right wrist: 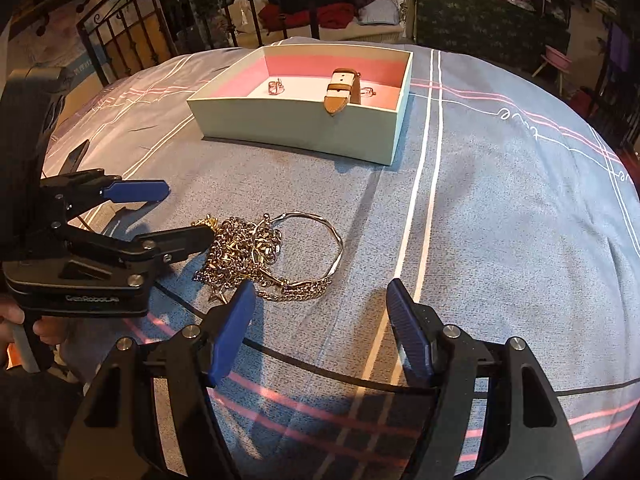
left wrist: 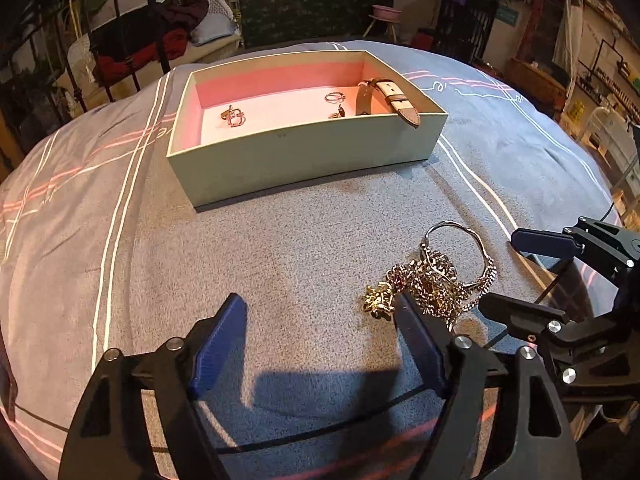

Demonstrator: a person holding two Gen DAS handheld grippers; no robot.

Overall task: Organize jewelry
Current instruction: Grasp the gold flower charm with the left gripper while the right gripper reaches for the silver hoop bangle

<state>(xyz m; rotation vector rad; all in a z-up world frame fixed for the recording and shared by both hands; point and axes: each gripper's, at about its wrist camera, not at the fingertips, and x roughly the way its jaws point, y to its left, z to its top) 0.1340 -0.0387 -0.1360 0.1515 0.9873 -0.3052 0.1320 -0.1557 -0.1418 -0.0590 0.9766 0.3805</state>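
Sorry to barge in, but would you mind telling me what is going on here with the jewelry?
A person is sorting jewelry on a bed with two handheld grippers. The box already holds a watch and a few small pieces. A tangled pile of chains and a bangle lie loose on the bedspread. The left gripper and right gripper are both open beside the pile, holding nothing.

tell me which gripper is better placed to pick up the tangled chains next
Left, narrowly. The left gripper is open, and its right finger already sits against the chain pile. The right gripper is open too, but mostly bare bedspread lies between its jaws, with the pile off by its left finger.
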